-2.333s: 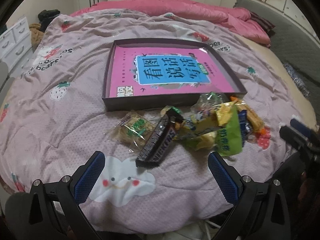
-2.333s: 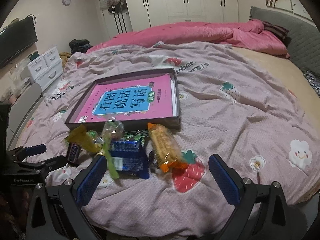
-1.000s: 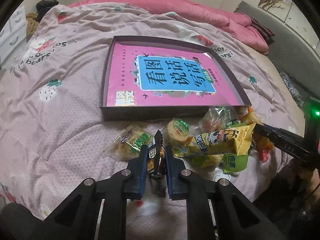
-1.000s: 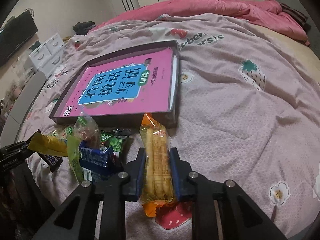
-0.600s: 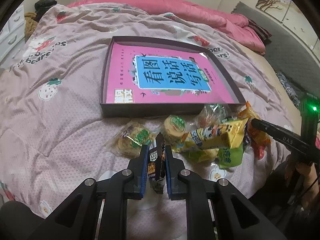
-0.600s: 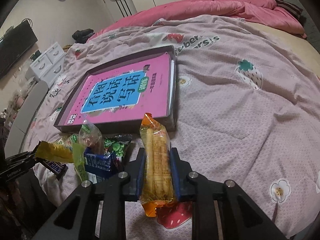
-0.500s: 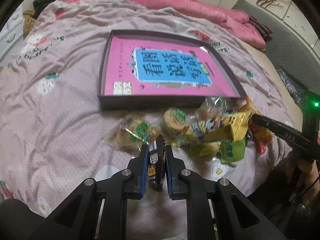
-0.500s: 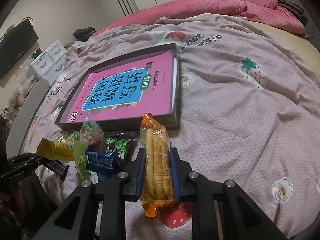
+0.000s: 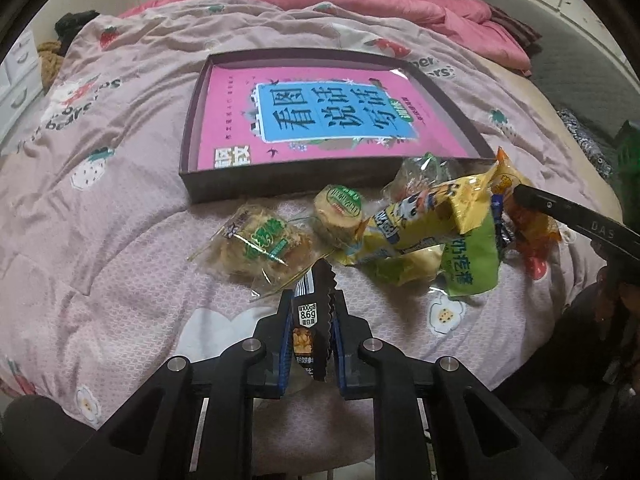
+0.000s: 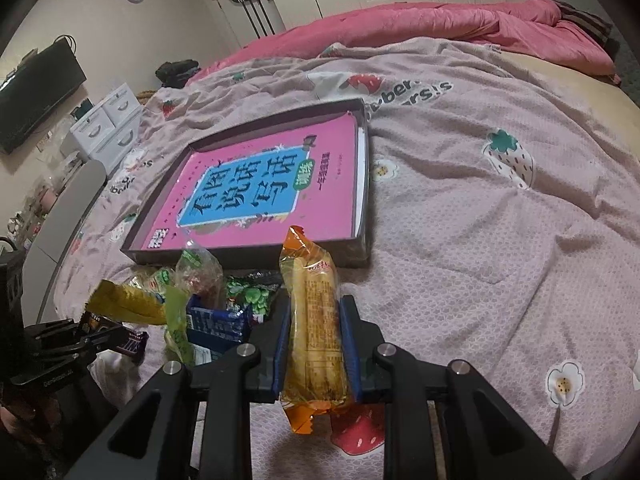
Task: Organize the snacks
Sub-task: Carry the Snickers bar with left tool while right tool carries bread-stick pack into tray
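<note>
The left gripper [image 9: 310, 316] is clamped on a dark chocolate bar [image 9: 311, 320], which stands on edge between the blue pads with its crimped end pointing up, above the pink quilt [image 9: 120, 240] on the bed; the right gripper [image 10: 314, 332] is closed on a long orange snack packet [image 10: 312, 320], held lengthwise between its pads with both ends sticking out; the other snacks lie in a loose heap on the quilt just in front of the shallow dark box [image 9: 288, 188]: a clear-wrapped pastry [image 9: 260, 240], a round cake [image 9: 338, 212], a yellow packet [image 9: 432, 216] and a green packet [image 9: 472, 264]; a pink book [image 9: 320, 116] lies flat inside the box.
</note>
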`<state>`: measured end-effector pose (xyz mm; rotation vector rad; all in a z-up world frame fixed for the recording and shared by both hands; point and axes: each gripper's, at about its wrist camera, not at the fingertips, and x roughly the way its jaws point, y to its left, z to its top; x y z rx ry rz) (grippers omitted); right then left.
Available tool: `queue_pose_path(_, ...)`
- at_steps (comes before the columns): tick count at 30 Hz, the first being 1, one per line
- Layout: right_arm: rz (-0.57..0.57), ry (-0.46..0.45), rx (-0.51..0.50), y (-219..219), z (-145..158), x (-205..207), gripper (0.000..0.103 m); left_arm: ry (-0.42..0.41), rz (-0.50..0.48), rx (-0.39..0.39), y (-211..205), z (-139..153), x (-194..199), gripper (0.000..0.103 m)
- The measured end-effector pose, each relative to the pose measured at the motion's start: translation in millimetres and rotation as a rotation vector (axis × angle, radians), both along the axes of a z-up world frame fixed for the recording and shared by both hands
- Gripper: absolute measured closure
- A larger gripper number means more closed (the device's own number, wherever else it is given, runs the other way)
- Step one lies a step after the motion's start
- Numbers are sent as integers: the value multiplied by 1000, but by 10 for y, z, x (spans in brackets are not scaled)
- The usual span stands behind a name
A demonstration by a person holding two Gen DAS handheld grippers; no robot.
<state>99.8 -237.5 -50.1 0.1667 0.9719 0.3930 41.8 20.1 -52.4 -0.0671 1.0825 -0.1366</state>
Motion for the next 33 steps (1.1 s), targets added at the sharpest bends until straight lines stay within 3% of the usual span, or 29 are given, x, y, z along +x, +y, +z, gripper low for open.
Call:
queue_pose_path(6,-15,-40,53,-49,113,-45,79,-79,-17,-5,-60,335,-14,86)
queue_pose_path(13,-8,-85,86,-56,218,-54,79,-116,14,-25,-2,583,124,86)
queue_pose_path(22,2,-137,131,-29,322,11,79,-163,64,-26,135,749,393,86)
queue_pose_path(33,3,-238,88,31,473,40,79,-209,107,-30,261,832,732,86)
